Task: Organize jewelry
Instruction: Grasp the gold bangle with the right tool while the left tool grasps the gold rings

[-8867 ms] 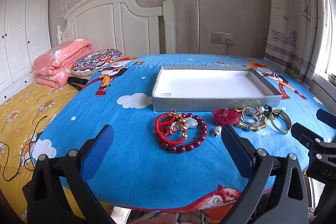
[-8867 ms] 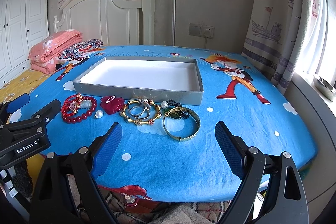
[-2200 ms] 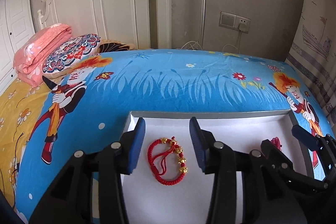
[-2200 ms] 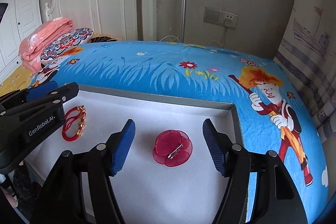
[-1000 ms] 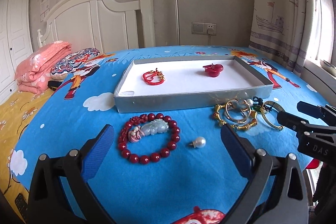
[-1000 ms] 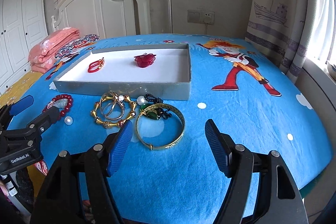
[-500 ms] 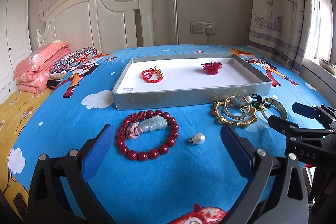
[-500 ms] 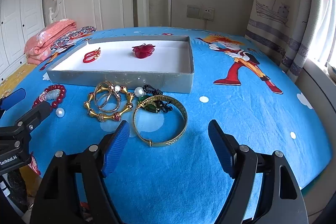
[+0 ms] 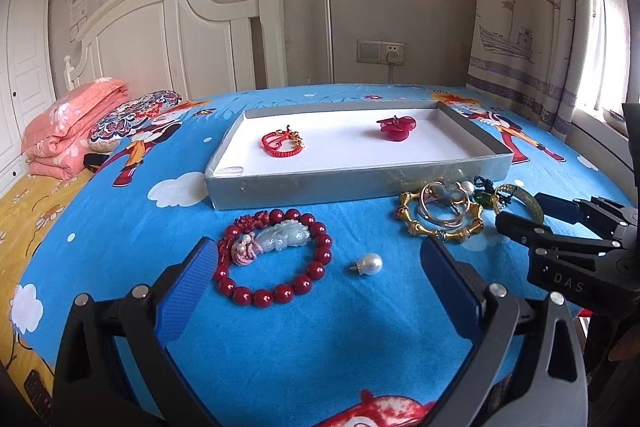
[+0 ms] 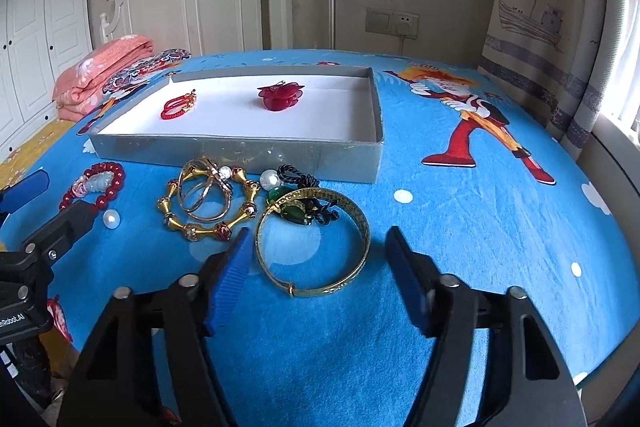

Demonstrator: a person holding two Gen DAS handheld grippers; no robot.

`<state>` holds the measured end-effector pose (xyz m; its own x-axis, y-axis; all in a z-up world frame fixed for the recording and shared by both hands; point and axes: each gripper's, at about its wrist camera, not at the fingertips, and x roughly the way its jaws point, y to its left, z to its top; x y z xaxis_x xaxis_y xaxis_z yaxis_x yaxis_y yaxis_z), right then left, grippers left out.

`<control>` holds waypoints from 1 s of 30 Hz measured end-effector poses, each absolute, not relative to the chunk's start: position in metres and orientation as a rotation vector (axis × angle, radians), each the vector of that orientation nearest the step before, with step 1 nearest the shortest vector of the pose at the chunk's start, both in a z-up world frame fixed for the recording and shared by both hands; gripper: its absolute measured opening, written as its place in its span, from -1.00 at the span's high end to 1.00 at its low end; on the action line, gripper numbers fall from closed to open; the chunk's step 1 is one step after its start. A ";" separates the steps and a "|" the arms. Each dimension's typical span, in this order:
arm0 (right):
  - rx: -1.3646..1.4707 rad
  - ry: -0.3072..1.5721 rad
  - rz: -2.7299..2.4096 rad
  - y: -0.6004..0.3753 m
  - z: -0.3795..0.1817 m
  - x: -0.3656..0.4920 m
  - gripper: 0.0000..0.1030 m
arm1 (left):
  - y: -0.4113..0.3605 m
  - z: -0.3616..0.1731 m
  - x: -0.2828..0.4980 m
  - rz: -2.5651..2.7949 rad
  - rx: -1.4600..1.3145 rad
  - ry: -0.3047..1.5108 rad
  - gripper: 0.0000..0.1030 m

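Two claws hang released: left claw (image 9: 316, 269) frames the bead bracelet (image 9: 274, 257) and pearl (image 9: 369, 263) at lower centre, right claw (image 10: 320, 265) the gold bangle (image 10: 316, 241). Tray (image 9: 304, 189) (upper centre) holds cord bracelet (image 9: 282, 142) and brooch (image 9: 397, 127).

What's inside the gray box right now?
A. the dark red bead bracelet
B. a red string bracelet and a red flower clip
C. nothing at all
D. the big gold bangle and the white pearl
B. On the white floor of the gray box lie only the red string bracelet and the red flower clip; the gold bangle, pearl and bead bracelet sit outside on the blue cloth.
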<state>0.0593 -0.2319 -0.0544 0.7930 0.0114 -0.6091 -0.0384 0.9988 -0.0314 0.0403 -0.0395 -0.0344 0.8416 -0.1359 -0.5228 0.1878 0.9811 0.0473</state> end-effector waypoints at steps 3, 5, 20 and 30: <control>-0.047 0.644 0.031 -0.231 -0.053 0.055 -0.08 | -0.046 -0.035 0.042 -0.203 0.107 0.554 -0.91; -0.046 0.626 0.013 -0.233 -0.049 0.051 -0.08 | -0.052 -0.034 0.046 -0.224 0.109 0.558 -0.91; 0.018 0.567 -0.025 -0.260 -0.037 0.032 -0.08 | -0.112 -0.032 0.084 -0.321 0.145 0.642 -0.68; 0.055 0.561 -0.033 -0.272 -0.037 0.027 -0.09 | -0.127 -0.041 0.104 -0.346 0.167 0.750 -0.09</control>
<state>0.0268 -0.2720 -0.0368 0.8461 -0.0161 -0.5328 0.0461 0.9980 0.0430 0.1044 -0.1268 -0.0408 0.6784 -0.2474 -0.6918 0.3653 0.9306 0.0254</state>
